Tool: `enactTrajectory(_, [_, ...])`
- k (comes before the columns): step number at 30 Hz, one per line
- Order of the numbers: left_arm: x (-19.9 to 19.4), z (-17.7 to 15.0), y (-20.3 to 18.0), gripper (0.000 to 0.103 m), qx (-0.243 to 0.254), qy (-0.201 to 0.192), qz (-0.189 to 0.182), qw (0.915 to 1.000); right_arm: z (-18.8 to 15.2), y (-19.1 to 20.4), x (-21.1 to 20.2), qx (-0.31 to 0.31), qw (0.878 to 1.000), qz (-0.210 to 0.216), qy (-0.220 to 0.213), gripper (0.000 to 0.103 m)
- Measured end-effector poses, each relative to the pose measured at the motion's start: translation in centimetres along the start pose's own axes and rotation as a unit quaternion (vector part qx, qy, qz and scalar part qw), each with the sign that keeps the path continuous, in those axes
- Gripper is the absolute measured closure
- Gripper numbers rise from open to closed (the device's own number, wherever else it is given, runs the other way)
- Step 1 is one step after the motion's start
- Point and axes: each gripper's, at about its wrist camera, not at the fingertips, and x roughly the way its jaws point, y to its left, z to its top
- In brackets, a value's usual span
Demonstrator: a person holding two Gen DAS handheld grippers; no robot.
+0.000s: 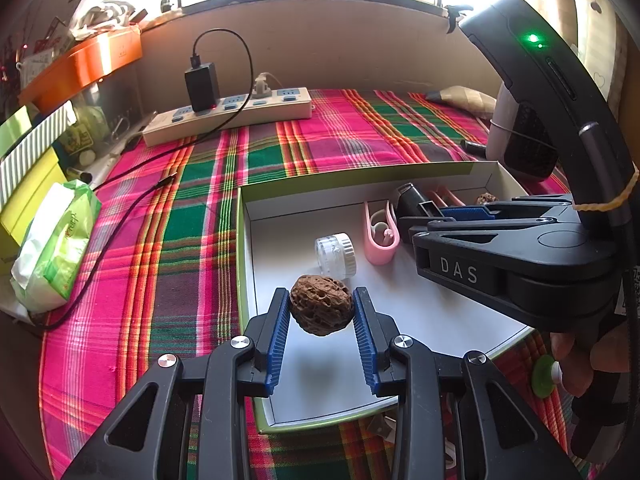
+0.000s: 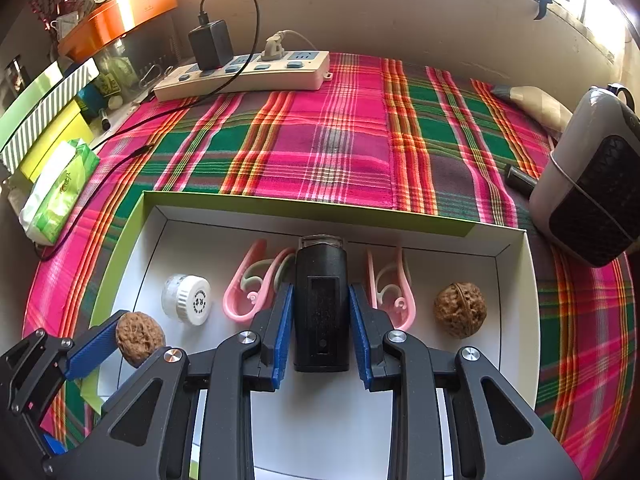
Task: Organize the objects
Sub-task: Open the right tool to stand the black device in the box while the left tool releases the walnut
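Observation:
My left gripper (image 1: 321,300) is shut on a brown walnut (image 1: 321,310) and holds it over the left part of a white box with green rim (image 1: 240,264). My right gripper (image 2: 321,300) is shut on a black rectangular device (image 2: 321,304) at the box's middle. In the right wrist view the box (image 2: 516,304) holds a small clear jar with white lid (image 2: 188,298), two pink clips (image 2: 244,288) (image 2: 390,284) and a second walnut (image 2: 460,310). The left gripper's walnut (image 2: 139,338) shows at lower left.
The box lies on a pink and green plaid cloth (image 2: 340,140). A power strip (image 2: 244,74) with a black charger and cable lies at the back. A tissue pack (image 2: 56,192) and boxes are at the left, a small heater (image 2: 592,184) at the right.

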Motion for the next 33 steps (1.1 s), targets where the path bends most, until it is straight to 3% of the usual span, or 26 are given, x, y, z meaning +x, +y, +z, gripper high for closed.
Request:
enactTrajectory(21, [-0.1,0.0,0.0,0.073,0.0,0.001,0.002,1.0,0.1,0.0,-0.6,0.002,1.0,-0.003,-0.007,0.074])
enactTrajectory(25, [-0.2,0.0,0.0,0.073,-0.001,0.001,0.003,1.0,0.1,0.0,-0.7,0.003,1.0,0.001,-0.008,0.065])
enactTrajectory(33, [-1.2,-0.3,0.2,0.072,-0.007,-0.01,0.006,0.9999,-0.3,0.0,-1.4,0.006,1.0,0.002,-0.013,0.06])
